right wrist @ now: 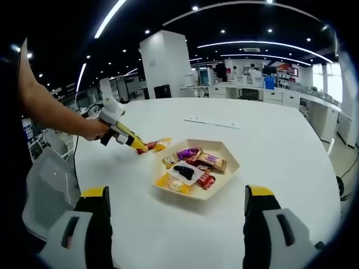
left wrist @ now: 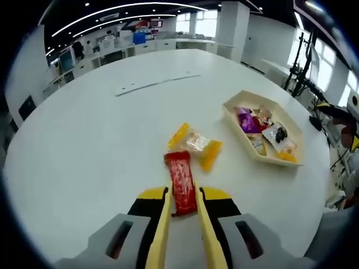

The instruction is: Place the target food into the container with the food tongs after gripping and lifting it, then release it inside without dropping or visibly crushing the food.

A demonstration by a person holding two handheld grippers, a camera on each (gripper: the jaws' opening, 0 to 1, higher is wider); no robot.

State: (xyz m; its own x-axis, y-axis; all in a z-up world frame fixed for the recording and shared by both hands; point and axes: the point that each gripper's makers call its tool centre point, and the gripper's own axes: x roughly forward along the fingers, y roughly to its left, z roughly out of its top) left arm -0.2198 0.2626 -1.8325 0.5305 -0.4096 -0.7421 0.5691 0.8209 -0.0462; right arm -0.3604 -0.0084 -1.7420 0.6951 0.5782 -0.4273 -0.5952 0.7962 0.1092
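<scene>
A red snack packet (left wrist: 180,182) lies flat on the white round table (left wrist: 84,151). The yellow tong blades of my left gripper (left wrist: 182,189) press its near end from both sides. Just beyond it lies an orange and clear packet (left wrist: 196,144). A cream hexagonal tray (left wrist: 269,159) holding several wrapped snacks sits to the right. In the right gripper view the same tray (right wrist: 227,174) is straight ahead, beyond my right gripper (right wrist: 177,191), which is wide open with nothing in it. The left gripper (right wrist: 140,147) touches the table left of the tray, held by a person's hand (right wrist: 90,129).
A thin paper strip (left wrist: 157,84) lies on the far side of the table. Tripod stands (left wrist: 305,67) rise past the table's right edge. A grey chair (right wrist: 50,185) stands at the table's left edge. Desks and monitors fill the room behind.
</scene>
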